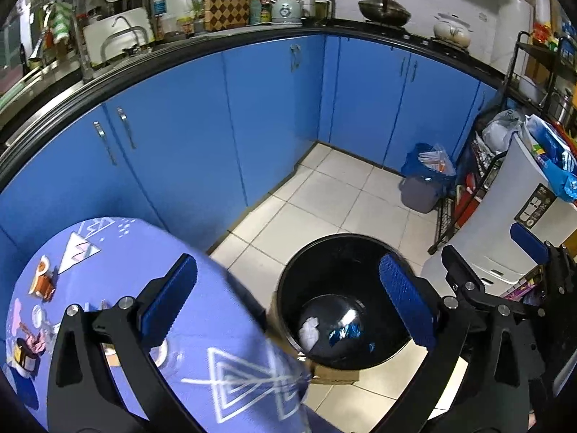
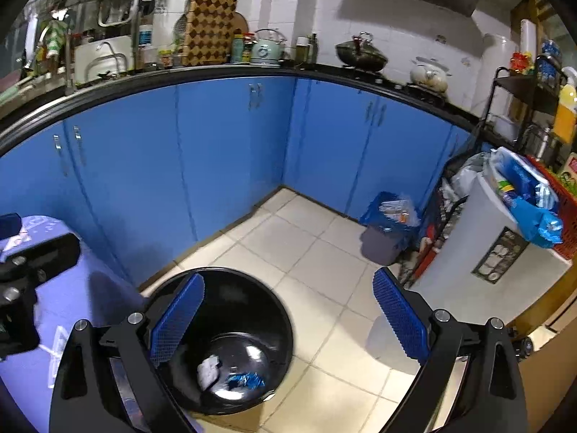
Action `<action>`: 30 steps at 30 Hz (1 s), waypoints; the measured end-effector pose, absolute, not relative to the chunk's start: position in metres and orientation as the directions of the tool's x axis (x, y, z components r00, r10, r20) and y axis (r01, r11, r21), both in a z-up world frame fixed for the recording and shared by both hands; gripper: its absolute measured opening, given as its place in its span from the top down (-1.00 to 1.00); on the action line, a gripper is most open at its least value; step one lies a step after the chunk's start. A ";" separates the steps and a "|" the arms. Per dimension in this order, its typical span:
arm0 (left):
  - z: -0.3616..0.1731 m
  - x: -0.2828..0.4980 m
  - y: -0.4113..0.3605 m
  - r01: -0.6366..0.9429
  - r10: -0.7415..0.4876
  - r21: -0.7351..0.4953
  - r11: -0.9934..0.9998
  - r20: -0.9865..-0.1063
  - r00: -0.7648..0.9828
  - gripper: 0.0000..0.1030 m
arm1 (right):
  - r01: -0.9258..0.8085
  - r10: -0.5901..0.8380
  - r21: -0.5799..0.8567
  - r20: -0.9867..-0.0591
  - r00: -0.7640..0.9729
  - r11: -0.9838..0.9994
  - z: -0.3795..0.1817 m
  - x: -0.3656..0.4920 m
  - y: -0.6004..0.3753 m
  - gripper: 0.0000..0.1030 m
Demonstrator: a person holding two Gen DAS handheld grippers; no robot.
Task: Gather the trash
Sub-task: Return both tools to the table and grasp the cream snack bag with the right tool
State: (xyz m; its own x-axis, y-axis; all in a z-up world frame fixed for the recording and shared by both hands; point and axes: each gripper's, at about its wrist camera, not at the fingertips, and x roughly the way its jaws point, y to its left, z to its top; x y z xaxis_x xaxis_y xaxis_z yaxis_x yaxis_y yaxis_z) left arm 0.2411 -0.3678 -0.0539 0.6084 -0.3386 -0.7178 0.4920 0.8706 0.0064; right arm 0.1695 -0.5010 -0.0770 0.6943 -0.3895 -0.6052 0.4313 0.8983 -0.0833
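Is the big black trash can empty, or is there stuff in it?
Not empty, but nearly. The black trash can holds a crumpled white paper and a shiny blue wrapper at the bottom.

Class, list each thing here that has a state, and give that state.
Round black plastic bin: lidless, holding white crumpled paper and a blue wrapper.
Left gripper: open, empty.
Right gripper: open, empty.
Blue cabinet doors: shut.

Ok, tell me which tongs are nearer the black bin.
Left, though it's close. The left tongs hang open over the black bin, its mouth between the fingers. The right tongs sit open beside them, more over the floor tiles.
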 end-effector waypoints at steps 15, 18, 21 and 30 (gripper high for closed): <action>-0.058 0.223 -0.189 0.208 -0.111 0.050 0.977 -0.714 0.691 -0.94 | 0.064 -0.025 0.033 -0.670 0.742 0.997 -0.090 0.196 -0.344 -0.79; -0.067 0.216 -0.147 0.141 -0.060 0.052 0.989 -0.724 0.687 -0.94 | -0.013 0.024 0.022 -0.676 0.736 1.000 -0.098 0.197 -0.306 -0.79; -0.081 0.210 -0.106 0.080 -0.023 0.041 0.996 -0.742 0.670 -0.94 | -0.082 0.064 0.006 -0.691 0.720 0.997 -0.107 0.198 -0.270 -0.72; -0.131 0.202 -0.030 -0.007 0.003 -0.002 1.000 -0.802 0.598 -0.94 | -0.209 0.138 0.005 -0.766 0.628 0.978 -0.141 0.204 -0.199 -0.48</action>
State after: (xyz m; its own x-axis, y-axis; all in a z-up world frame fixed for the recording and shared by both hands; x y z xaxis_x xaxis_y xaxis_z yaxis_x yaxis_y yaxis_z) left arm 0.2016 -0.0303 -0.1307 0.5978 0.0025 -0.8016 -0.0071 1.0000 -0.0021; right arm 0.2040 -0.1988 -0.1406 0.6278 0.1381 -0.7661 -0.2090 0.9779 0.0050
